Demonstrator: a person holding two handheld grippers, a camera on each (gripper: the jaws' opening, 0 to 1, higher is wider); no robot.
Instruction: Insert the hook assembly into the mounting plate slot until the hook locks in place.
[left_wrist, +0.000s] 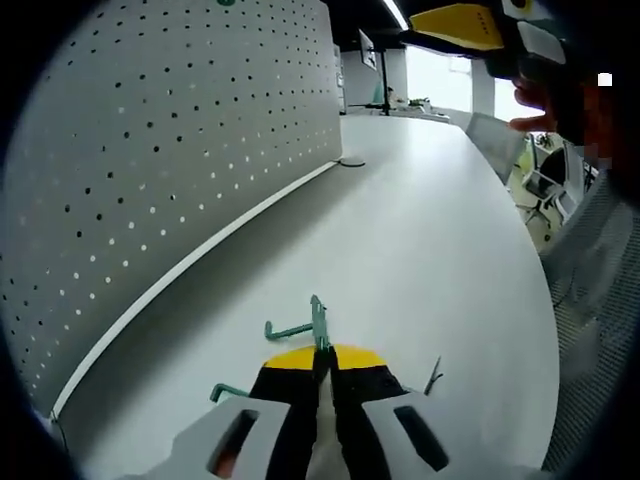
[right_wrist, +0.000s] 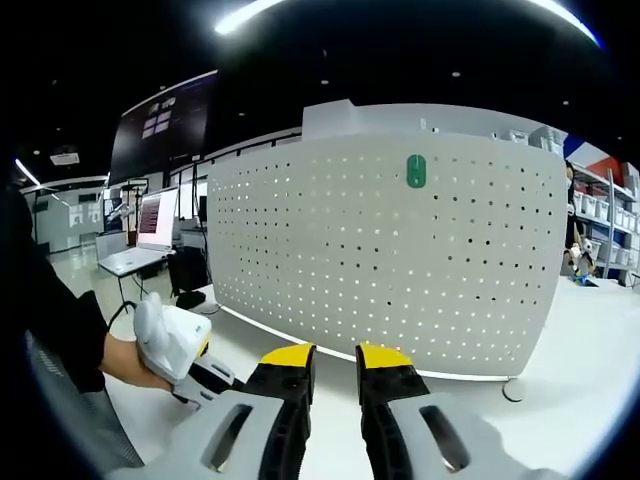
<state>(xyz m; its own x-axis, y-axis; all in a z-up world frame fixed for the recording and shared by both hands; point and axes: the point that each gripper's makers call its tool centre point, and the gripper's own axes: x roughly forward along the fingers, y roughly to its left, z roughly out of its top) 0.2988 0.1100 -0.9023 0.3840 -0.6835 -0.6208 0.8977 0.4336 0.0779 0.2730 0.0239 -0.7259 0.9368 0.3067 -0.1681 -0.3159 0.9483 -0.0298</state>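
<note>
White perforated pegboard (right_wrist: 390, 260) stands upright along the back of the long pale worktop (left_wrist: 420, 260), and that board looks like the mounting plate in play. High on it sits a small green tab (right_wrist: 416, 171). Down on the worktop, the left tongs (left_wrist: 321, 372) are pinched together on a green wire hook (left_wrist: 300, 326), its long axis running out leftward toward the board. A second green hook (left_wrist: 227, 392) lies just left of those tongs, and a small dark clip (left_wrist: 433, 377) just right. Right tongs (right_wrist: 333, 362) hang apart, holding nothing, facing the board square-on from higher up. So the left hand carries the piece, and the board lies off to its left — my read is a swing left and upward comes next.
</note>
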